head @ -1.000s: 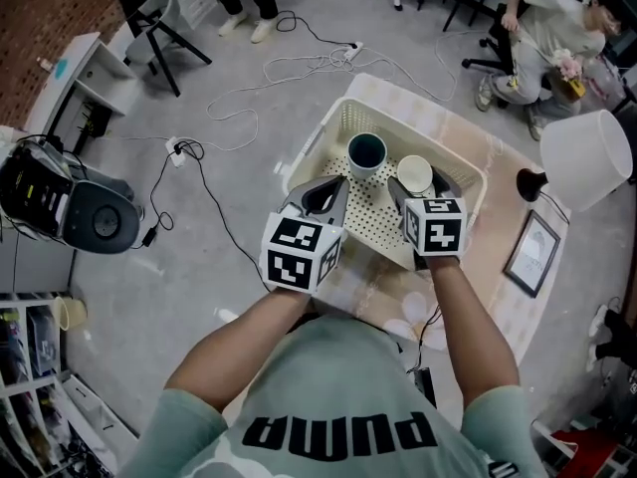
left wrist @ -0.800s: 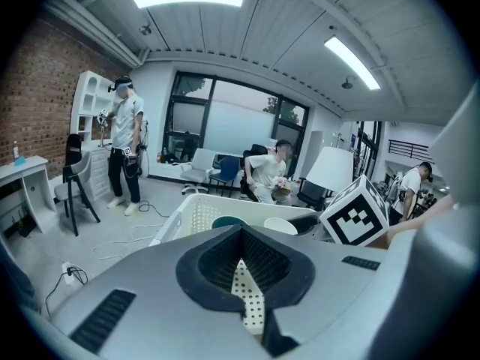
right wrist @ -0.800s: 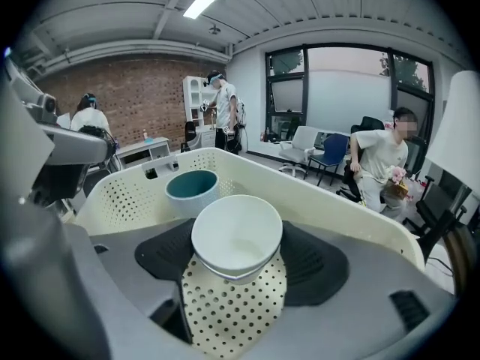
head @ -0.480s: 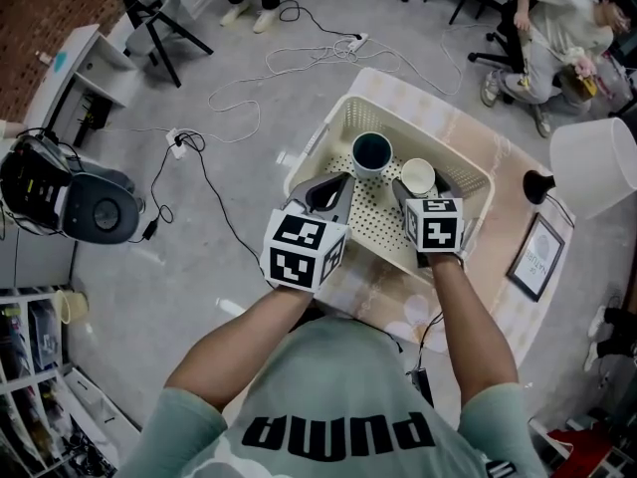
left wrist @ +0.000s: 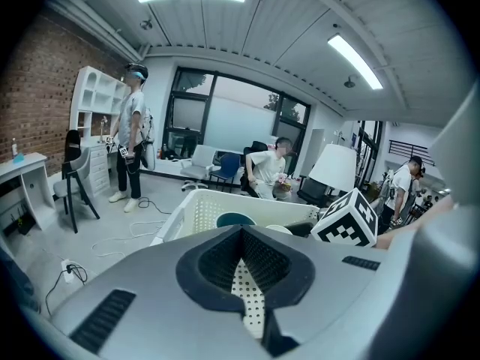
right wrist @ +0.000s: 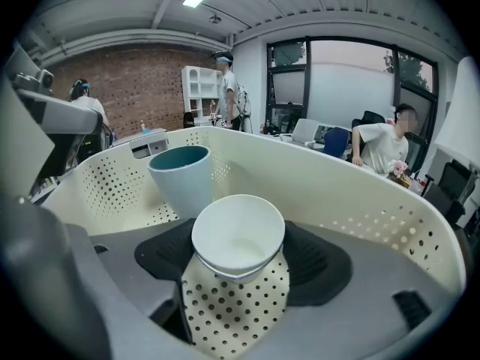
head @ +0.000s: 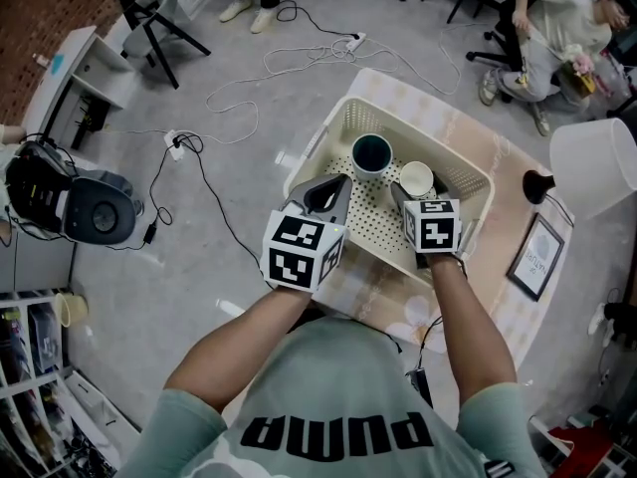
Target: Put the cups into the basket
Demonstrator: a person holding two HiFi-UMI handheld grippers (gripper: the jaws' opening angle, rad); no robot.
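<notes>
A cream perforated basket (head: 329, 135) stands on the table and holds two cups. The teal cup (head: 371, 153) stands upright at its far side, also seen in the right gripper view (right wrist: 178, 175). Beside it is the white cup (head: 416, 178), and my right gripper (head: 419, 191) is shut on it, its dark pads (right wrist: 311, 257) pressed against the cup's lower sides (right wrist: 238, 238). My left gripper (head: 326, 195) hovers over the basket's left part, shut and empty, with only the dotted floor (left wrist: 244, 291) showing under its jaws.
A black-based lamp with a white shade (head: 593, 164) and a picture frame (head: 535, 255) stand on the table right of the basket. Cables (head: 299, 63) run over the floor beyond. A person sits at the far right (head: 552, 28).
Almost nothing differs. Both grippers hold their places over the basket and both cups stay where they were; the head camera has shifted slightly.
</notes>
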